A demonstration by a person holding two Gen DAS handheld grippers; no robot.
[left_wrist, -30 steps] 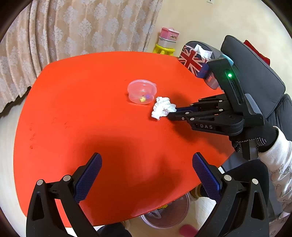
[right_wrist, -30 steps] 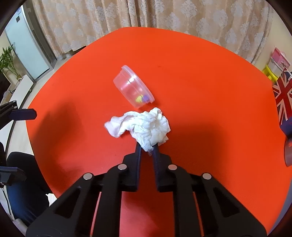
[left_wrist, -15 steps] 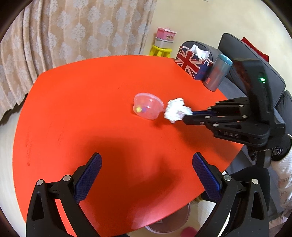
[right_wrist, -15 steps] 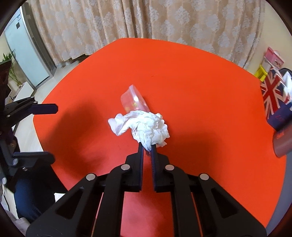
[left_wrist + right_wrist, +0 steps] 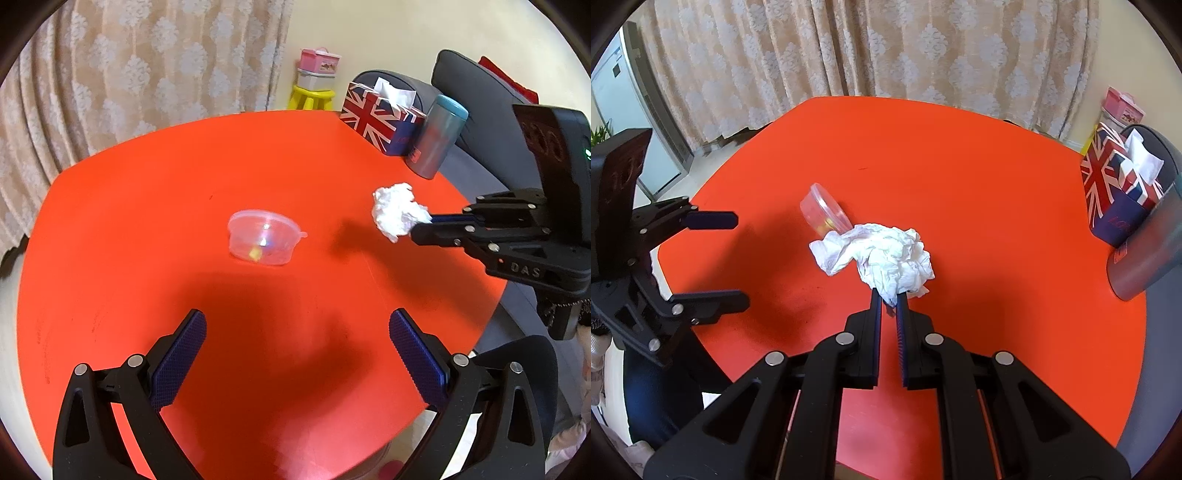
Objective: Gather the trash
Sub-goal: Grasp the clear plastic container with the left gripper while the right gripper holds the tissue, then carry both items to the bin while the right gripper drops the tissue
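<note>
Right gripper is pinched shut on a crumpled white tissue, holding it by its near bottom edge above the red table, with its shadow on the table beside it. This soft, wrinkly paper ball bulges past the tips, and one flat loose flap sticks out to the left in the right wrist view, so its long way runs side to side. Left gripper is wide open with nothing in it; its blue pads look bumpy like a grid. White letters "DAS" show on the black side of the right gripper. Near the middle of the smooth table sits a round clear plastic tub with small coloured bits inside. By the far edge stands a tissue box with a British flag print, and a dull blue cup just beside it.
</note>
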